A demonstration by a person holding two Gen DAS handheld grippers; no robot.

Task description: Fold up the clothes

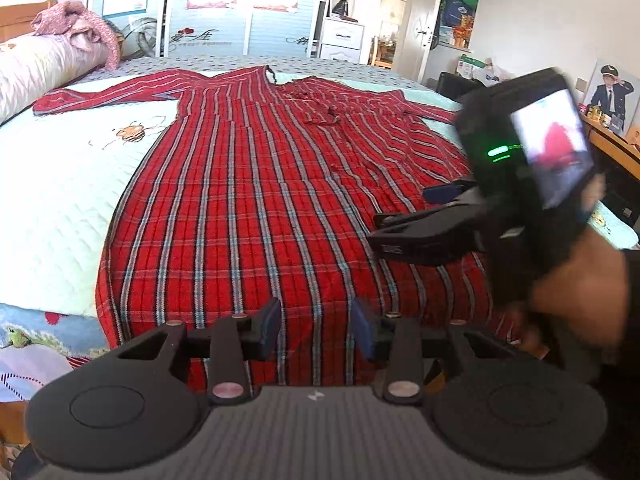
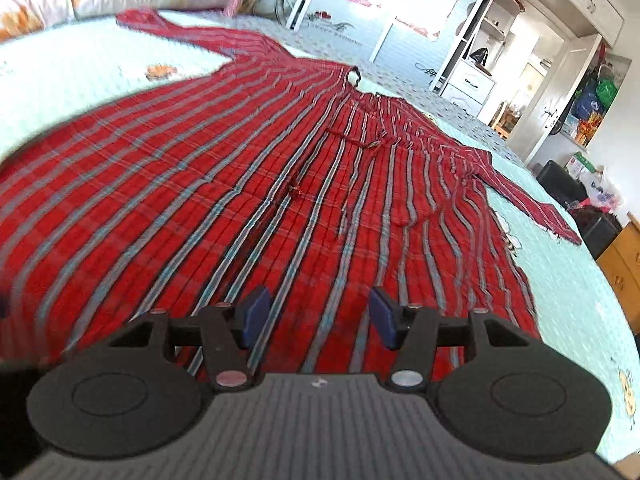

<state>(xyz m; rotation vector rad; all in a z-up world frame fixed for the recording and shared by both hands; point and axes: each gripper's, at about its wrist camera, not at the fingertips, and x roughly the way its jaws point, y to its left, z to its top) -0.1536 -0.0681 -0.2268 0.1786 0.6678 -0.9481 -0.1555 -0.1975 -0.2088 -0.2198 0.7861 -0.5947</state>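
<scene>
A red plaid long-sleeved dress lies spread flat on the bed, front up, its sleeves stretched out to both sides and its hem toward me. My left gripper hovers open just over the hem with nothing pinched between its blue pads. In the left wrist view, my right gripper is blurred over the dress's right side, with a hand holding it. From its own camera, the right gripper stands open above the lower skirt of the dress, and its pads are clear of the cloth.
The pale quilted bedspread shows around the dress. A rolled quilt and a pink garment sit at the bed's far left. A wooden dresser and a black stool stand by the right edge, with wardrobes beyond.
</scene>
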